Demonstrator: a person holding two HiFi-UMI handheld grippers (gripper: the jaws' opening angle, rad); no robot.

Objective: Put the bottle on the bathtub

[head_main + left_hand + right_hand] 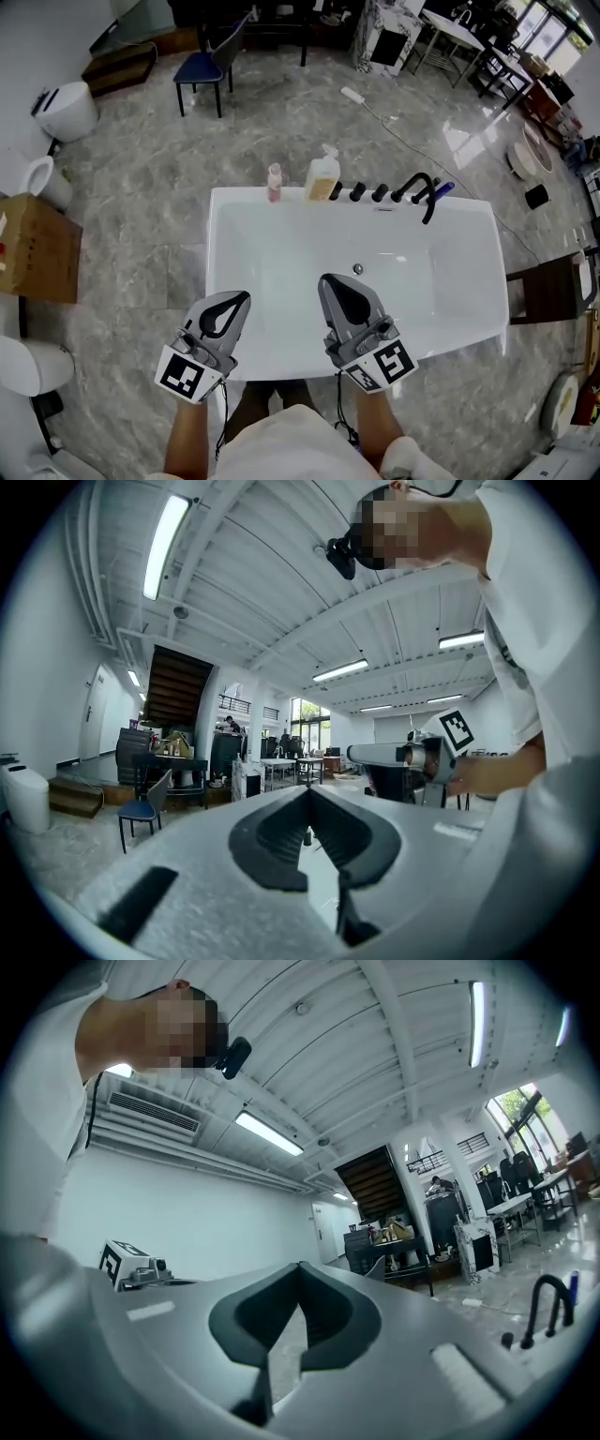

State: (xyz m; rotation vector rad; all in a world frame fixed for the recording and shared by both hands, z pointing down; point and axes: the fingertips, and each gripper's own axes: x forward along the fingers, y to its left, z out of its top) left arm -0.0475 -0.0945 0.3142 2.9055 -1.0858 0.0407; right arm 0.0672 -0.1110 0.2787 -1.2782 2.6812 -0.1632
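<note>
Both grippers hang over the near end of the white bathtub (234,211), and neither holds anything. In the left gripper view, the left gripper (308,791) has its jaws pressed together at the tips, with only the hollow of their curved pads open behind. The right gripper (299,1266) reads the same in its own view: tips touching, nothing between them. From the head view I see the left gripper (242,299) just inside the tub's near rim and the right gripper (326,281) beside it, a little further in toward the drain (357,269).

The pump bottle (323,176), filled with yellowish liquid, stands upright on the tub's far rim. A small pink bottle (274,183) stands upright on the same rim, just to its left, the two apart. Right of the pump bottle a row of black knobs (368,193) leads to the black faucet (419,190), which I also catch at the right edge of the right gripper view (547,1303).

A blue chair (206,66) sits well beyond the tub on the marbled floor (141,187). A cardboard box (36,246) lies off to the left.
</note>
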